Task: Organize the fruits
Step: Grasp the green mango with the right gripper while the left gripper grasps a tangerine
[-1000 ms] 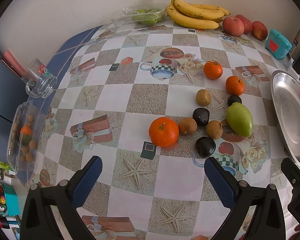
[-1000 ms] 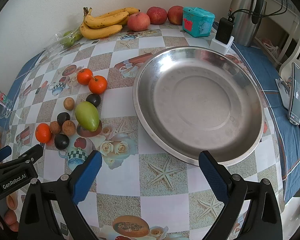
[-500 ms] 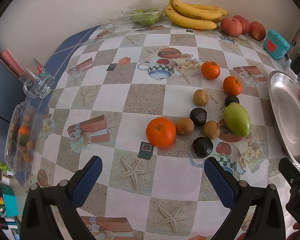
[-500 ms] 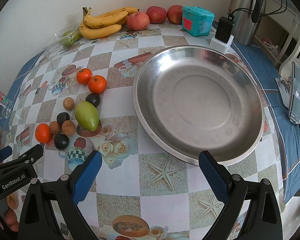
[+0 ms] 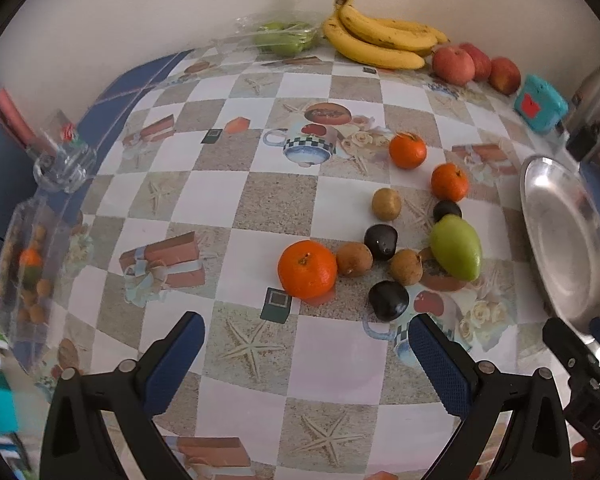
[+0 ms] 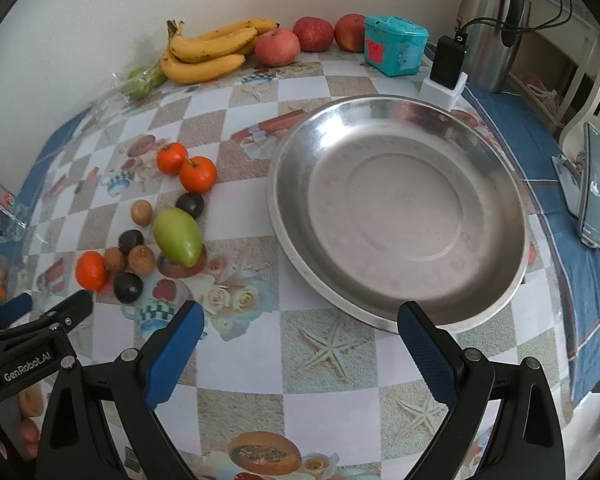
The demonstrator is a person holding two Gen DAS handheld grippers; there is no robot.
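Note:
A cluster of loose fruit lies on the checked tablecloth: three oranges, the nearest one [image 5: 307,268] largest, a green mango [image 5: 456,246], several brown and dark round fruits. The cluster also shows in the right wrist view, mango [image 6: 177,235] at its middle. An empty steel plate [image 6: 396,208] sits right of the cluster; its rim shows in the left wrist view [image 5: 540,240]. My left gripper [image 5: 306,354] is open and empty, hovering just short of the nearest orange. My right gripper [image 6: 300,346] is open and empty, near the plate's front rim.
Bananas [image 5: 374,42], apples [image 5: 454,65] and bagged green fruit [image 5: 286,36] line the back wall. A teal box [image 6: 394,45], charger and steel kettle [image 6: 490,24] stand back right. A glass mug [image 5: 62,156] and plastic fruit box [image 5: 32,272] sit at the left edge. A phone [image 6: 594,188] stands right.
The left gripper has drifted slightly left and forward, so the fruit cluster sits a little lower and nearer in its view. The right gripper has barely moved.

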